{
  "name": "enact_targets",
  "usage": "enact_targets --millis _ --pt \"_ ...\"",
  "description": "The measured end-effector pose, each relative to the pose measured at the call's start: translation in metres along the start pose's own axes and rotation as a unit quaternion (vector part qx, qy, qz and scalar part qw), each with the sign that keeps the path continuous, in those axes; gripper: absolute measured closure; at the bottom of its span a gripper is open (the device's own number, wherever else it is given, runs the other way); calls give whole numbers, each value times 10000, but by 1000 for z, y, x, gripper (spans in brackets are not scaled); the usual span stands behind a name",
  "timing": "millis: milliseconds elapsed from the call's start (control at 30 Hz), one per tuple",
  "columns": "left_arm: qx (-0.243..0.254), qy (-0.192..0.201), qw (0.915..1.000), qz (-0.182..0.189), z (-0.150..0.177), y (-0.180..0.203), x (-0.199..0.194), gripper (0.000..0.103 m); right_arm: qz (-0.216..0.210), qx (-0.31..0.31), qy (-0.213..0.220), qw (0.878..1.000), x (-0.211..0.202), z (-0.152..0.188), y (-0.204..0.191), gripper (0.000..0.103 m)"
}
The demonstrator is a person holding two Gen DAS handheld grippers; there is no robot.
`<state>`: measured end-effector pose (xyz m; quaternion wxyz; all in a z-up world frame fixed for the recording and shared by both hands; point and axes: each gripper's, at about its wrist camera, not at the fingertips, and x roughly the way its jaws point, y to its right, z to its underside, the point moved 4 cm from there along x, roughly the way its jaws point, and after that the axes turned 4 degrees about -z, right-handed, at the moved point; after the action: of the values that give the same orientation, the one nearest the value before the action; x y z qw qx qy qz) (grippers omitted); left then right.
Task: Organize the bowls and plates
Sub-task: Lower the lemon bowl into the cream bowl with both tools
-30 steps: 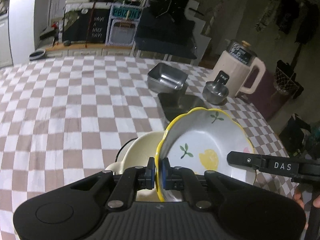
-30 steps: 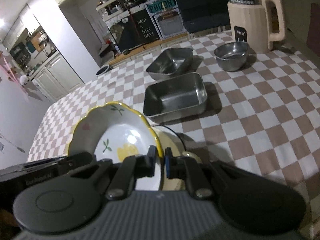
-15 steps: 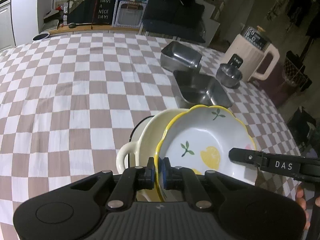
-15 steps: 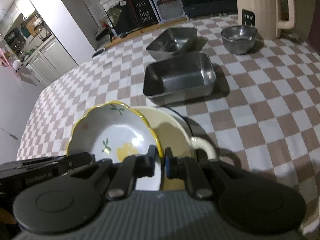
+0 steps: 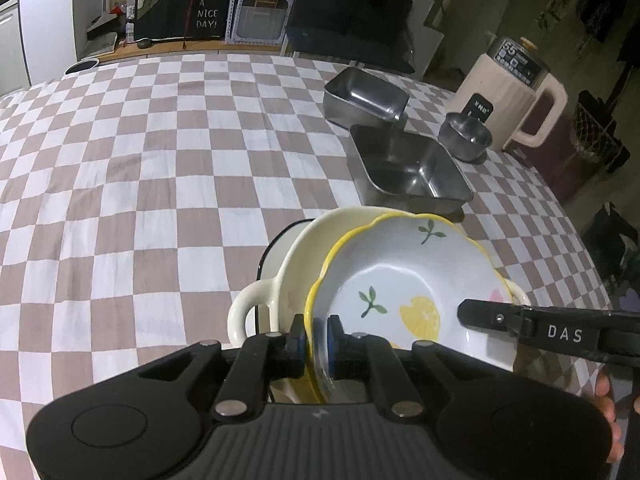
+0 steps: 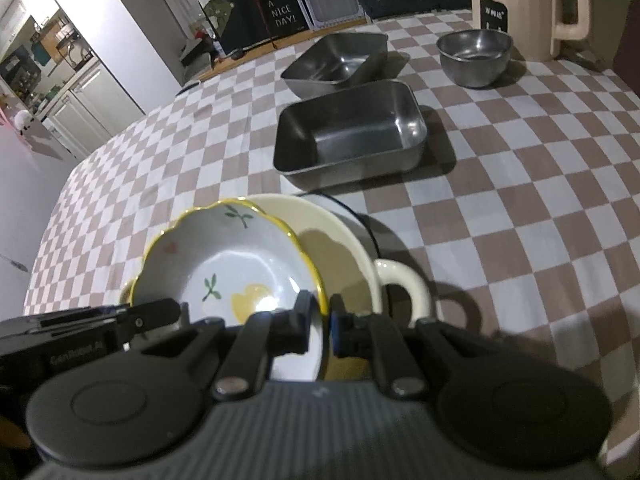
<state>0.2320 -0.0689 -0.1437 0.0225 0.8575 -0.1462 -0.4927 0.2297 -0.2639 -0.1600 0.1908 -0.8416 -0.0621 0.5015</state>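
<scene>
Now | left tongs (image 5: 316, 340) and right tongs (image 6: 325, 325) pinch opposite rims of lemon-print bowl (image 5: 404, 292) | keeps it level over cream handled bowl (image 5: 296, 264) | likely nesting

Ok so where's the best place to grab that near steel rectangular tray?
Probably a long wall of the steel tray, coming from above with one finger inside and one outside: the walls stand upright and thin, it sits flat and open-topped, and nothing lies in it.
</scene>
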Motion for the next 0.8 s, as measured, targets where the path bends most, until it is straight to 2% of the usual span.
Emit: enact_targets --millis 367,567,800 --pt "-5 -59 10000 63 1 -1 3 92 -16 329 -133 9994 6 0 6 87" --pt "8 -65 10000 46 0 -3 5 91 -70 211 -181 9996 7 1 0 74" --pt "-102 -97 9998 141 0 -7 2 91 -202 363 -241 9988 7 -2 6 73"
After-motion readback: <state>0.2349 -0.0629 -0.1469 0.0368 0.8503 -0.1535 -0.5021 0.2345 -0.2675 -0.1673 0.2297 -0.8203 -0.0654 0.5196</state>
